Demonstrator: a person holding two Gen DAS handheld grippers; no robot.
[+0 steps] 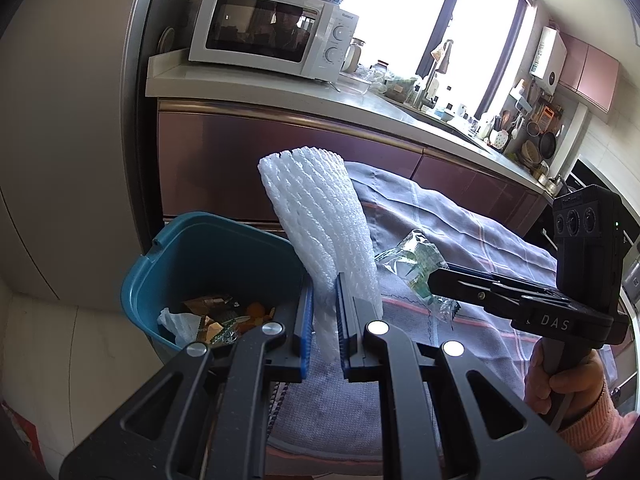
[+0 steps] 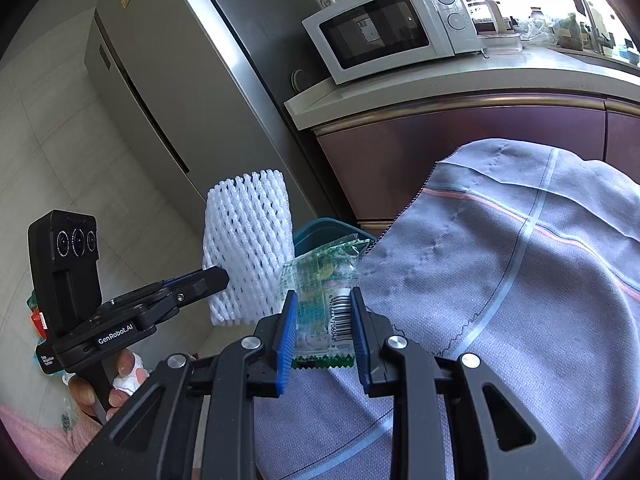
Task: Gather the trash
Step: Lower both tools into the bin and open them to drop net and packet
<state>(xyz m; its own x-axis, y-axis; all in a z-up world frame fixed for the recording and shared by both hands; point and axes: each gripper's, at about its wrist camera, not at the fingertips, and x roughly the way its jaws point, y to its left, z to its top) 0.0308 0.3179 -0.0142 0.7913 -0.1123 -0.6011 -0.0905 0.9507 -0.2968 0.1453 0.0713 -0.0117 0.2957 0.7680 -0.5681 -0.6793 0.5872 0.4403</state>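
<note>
My left gripper (image 1: 325, 294) is shut on a white foam fruit net (image 1: 320, 216) and holds it upright at the table's left edge, beside the teal trash bin (image 1: 152, 264). The net also shows in the right wrist view (image 2: 246, 248). My right gripper (image 2: 324, 304) straddles a clear green-printed plastic wrapper (image 2: 320, 280) with a barcode on the grey cloth; its blue pads stand at the wrapper's sides. The wrapper also shows in the left wrist view (image 1: 416, 264), with the right gripper (image 1: 434, 280) over it. The bin holds paper and orange scraps.
A grey checked cloth (image 2: 520, 280) covers the table. Behind stand a maroon cabinet counter (image 1: 280, 148), a white microwave (image 1: 272, 28), a steel fridge (image 2: 180, 80) and a cluttered sink area by the window.
</note>
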